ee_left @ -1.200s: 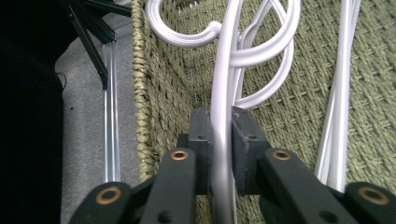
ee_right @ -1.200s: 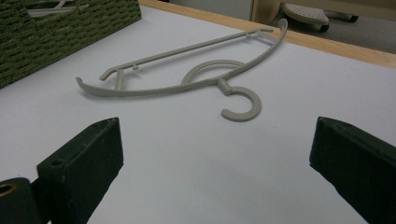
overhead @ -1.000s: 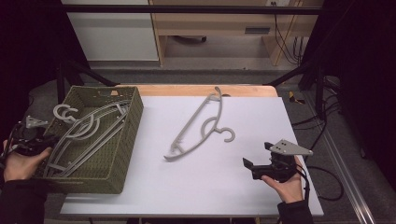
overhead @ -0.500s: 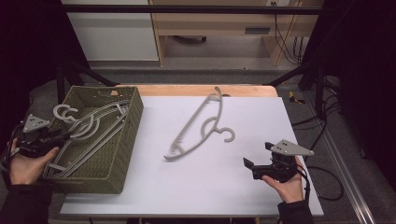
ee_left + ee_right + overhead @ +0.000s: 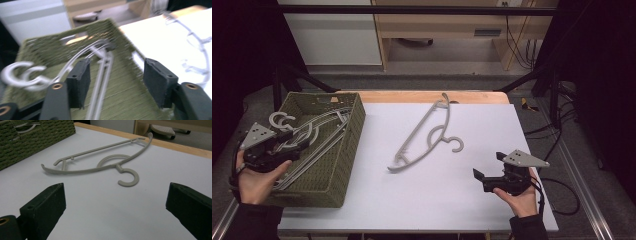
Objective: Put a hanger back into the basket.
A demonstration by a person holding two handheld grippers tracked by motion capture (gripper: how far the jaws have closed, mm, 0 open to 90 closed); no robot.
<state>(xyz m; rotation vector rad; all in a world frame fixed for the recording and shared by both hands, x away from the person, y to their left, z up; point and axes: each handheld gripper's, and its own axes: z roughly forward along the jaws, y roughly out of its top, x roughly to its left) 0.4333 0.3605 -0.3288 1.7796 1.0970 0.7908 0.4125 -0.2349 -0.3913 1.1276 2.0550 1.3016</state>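
Woven basket (image 5: 343, 170): green, at the table's left, holding grey hangers (image 5: 309, 134).
Left gripper (image 5: 113, 77): jaws had just been opening, nothing pinched between them (a hanger likely released).
Right gripper (image 5: 113, 210): spread, empty, facing the table hanger (image 5: 428, 134).
Unclear: left gripper view blurred; number of basket hangers uncertain.

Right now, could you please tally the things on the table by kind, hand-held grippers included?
Hangers: 3, one on the table, two in the basket
Woven baskets: 1
Grippers: 2, left gripper, right gripper
Total: 6
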